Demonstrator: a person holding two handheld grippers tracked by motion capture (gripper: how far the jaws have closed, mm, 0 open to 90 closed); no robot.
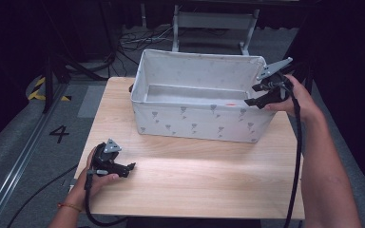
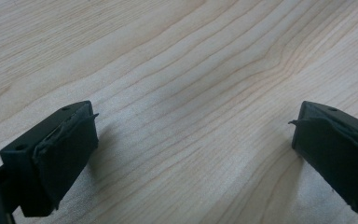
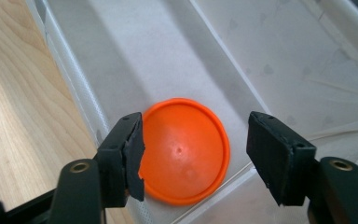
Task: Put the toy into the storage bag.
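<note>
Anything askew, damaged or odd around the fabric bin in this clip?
Nothing stands out. The white fabric bin with grey print stands upright on the light wooden table, and the round orange plastic disc lies flat on its floor. The right gripper hangs open above it; the left gripper is open over bare wood.

orange disc (image 3: 186, 151); white grey-patterned bin (image 1: 195, 124); pale wood table (image 1: 195, 183)

Smooth orange plastic disc (image 3: 184, 151), seemingly cloth bin (image 1: 204, 121), matt wooden table (image 1: 195, 180).
</note>
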